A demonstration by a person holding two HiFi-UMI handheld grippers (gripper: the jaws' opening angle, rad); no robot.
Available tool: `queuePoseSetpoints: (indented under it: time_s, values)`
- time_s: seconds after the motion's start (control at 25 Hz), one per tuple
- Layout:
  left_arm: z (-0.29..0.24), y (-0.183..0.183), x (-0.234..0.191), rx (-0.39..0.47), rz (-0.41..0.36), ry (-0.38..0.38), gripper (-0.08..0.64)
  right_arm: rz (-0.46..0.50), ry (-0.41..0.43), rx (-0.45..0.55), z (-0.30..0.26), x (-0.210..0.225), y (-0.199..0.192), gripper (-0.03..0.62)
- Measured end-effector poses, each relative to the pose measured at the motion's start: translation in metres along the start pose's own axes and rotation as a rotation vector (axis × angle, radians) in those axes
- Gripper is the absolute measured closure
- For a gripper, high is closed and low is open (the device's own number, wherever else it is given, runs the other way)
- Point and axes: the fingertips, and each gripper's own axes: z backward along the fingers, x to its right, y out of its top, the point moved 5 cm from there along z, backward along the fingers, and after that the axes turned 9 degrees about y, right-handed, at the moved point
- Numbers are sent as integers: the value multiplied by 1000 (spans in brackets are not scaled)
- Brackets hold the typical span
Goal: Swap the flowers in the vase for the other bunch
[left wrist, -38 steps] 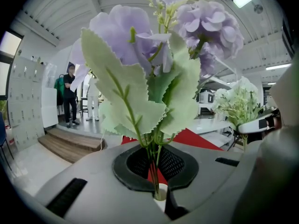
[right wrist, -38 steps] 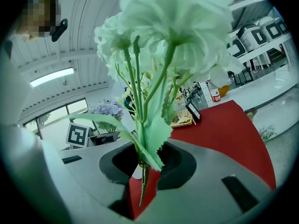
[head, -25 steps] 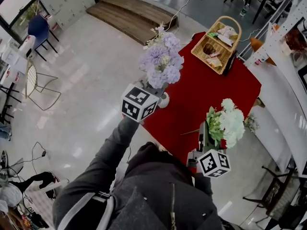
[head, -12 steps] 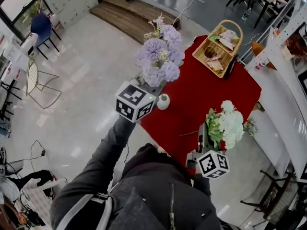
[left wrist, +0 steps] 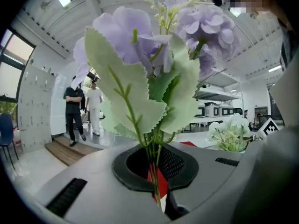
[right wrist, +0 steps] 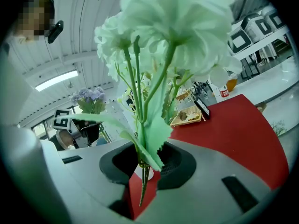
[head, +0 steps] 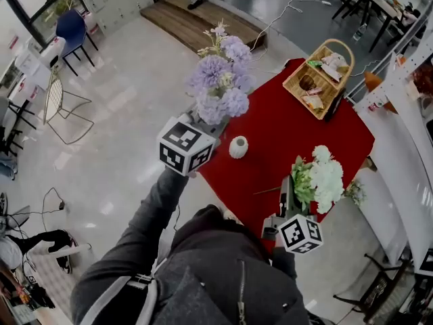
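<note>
My left gripper (head: 201, 124) is shut on the stems of the purple flower bunch (head: 220, 80), held up in the air left of the small white vase (head: 238, 147). In the left gripper view the purple flower bunch (left wrist: 154, 45) rises from the closed jaws of the left gripper (left wrist: 158, 196). The vase stands on the red tablecloth (head: 291, 134) with nothing in it. My right gripper (head: 284, 198) is shut on the stems of the white flower bunch (head: 321, 177) near the table's front edge. In the right gripper view the white flower bunch (right wrist: 163, 27) stands upright from the right gripper (right wrist: 142, 190).
A wicker basket (head: 320, 70) with packets sits at the far end of the red tablecloth. A white counter (head: 402, 147) runs along the right. Wooden steps (head: 203, 22) and chairs (head: 64, 107) stand on the pale floor to the left.
My left gripper has lifted the purple bunch up and to the left, clear of the vase, which now shows whole. The right gripper with the white bunch has stayed put.
</note>
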Motion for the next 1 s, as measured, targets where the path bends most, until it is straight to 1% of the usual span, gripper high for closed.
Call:
queuePoseSetpoints:
  time_s: [0.28, 0.44, 0.56, 0.76, 1.0]
  values:
    - [31, -32, -19, -37, 49, 81, 554, 5, 52, -32, -15, -14, -10, 512]
    - [45, -61, -28, -84, 74, 133, 554, 8, 79, -55, -23, -19, -14, 512]
    - [54, -82, -33, -95, 97, 161, 554, 8, 94, -72, -28, -23, -20, 512]
    - [69, -107, -38, -89, 142, 190, 554, 11, 111, -89, -33, -31, -28, 512]
    - [78, -121, -36, -113, 156, 203, 554, 14, 115, -91, -33, -35, -31, 512]
